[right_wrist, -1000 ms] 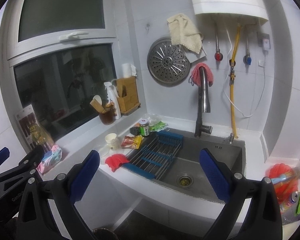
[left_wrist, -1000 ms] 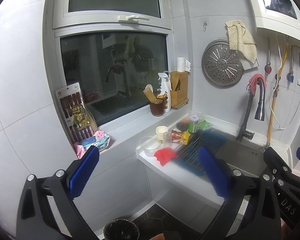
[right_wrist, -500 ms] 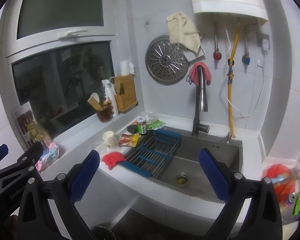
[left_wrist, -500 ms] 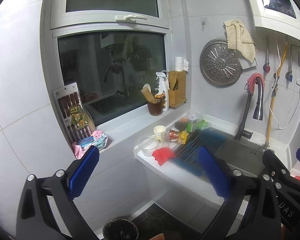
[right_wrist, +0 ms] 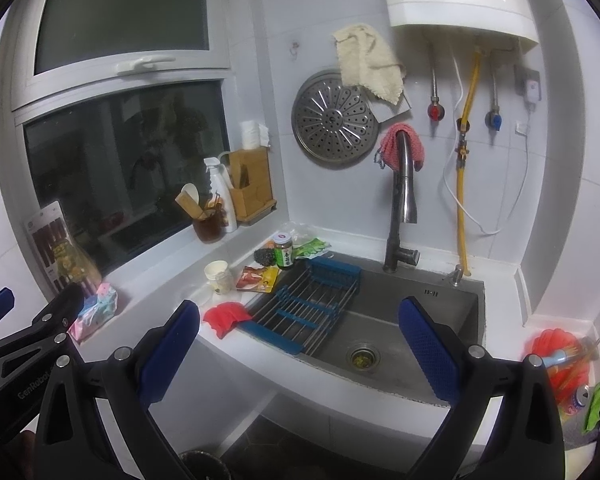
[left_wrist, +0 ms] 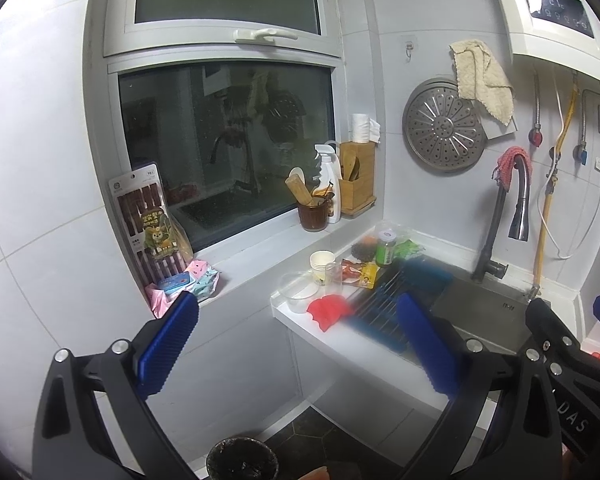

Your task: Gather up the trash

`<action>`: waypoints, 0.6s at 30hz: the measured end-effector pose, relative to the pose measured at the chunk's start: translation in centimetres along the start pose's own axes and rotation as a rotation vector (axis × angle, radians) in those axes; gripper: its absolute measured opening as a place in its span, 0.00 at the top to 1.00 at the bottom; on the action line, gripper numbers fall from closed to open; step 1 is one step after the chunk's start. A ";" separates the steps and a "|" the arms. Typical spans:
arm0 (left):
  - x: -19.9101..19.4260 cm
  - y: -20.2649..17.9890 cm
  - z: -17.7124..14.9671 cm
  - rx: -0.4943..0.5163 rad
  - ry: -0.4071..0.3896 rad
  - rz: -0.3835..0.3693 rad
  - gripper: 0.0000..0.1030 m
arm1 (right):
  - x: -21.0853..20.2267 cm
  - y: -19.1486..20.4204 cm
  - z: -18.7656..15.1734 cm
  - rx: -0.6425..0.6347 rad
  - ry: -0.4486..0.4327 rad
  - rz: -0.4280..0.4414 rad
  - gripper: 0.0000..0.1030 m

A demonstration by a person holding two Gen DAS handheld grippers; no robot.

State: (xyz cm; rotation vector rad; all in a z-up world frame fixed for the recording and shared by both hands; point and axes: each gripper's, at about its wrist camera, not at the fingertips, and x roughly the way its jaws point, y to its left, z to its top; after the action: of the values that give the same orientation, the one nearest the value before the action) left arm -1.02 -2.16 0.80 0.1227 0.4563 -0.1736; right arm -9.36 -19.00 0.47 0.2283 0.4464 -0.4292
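On the white counter (right_wrist: 220, 340) beside the sink lie a crumpled red piece (right_wrist: 225, 317) (left_wrist: 329, 309), an orange snack wrapper (right_wrist: 258, 279) (left_wrist: 358, 272), a stack of paper cups (right_wrist: 218, 277) (left_wrist: 322, 265), clear plastic cups (left_wrist: 300, 292) and green packaging (right_wrist: 313, 246) (left_wrist: 408, 247). A dark bin (left_wrist: 242, 458) (right_wrist: 200, 466) stands on the floor below. My left gripper (left_wrist: 296, 344) is open and empty, well short of the counter. My right gripper (right_wrist: 300, 350) is also open and empty, held back from the sink.
A blue drying rack (right_wrist: 306, 306) spans the steel sink (right_wrist: 400, 340) with its tall faucet (right_wrist: 402, 208). A jar (right_wrist: 284, 251), utensil holders (right_wrist: 252, 186) and packets (left_wrist: 152, 220) sit along the windowsill. Red and green items (right_wrist: 560, 364) lie at the right.
Both grippers have drawn slightly back and shifted view; the counter and sink sit a little farther away. Both stay open and empty.
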 end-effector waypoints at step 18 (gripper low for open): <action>2.5 0.9 0.2 0.005 0.033 -0.023 0.06 | 1.6 1.4 0.3 -0.006 0.008 -0.013 0.06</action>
State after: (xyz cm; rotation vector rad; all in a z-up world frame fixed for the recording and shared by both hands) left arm 1.41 -1.63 -0.05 0.1252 0.4906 -0.1953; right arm -7.32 -18.47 0.19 0.2217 0.4567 -0.4396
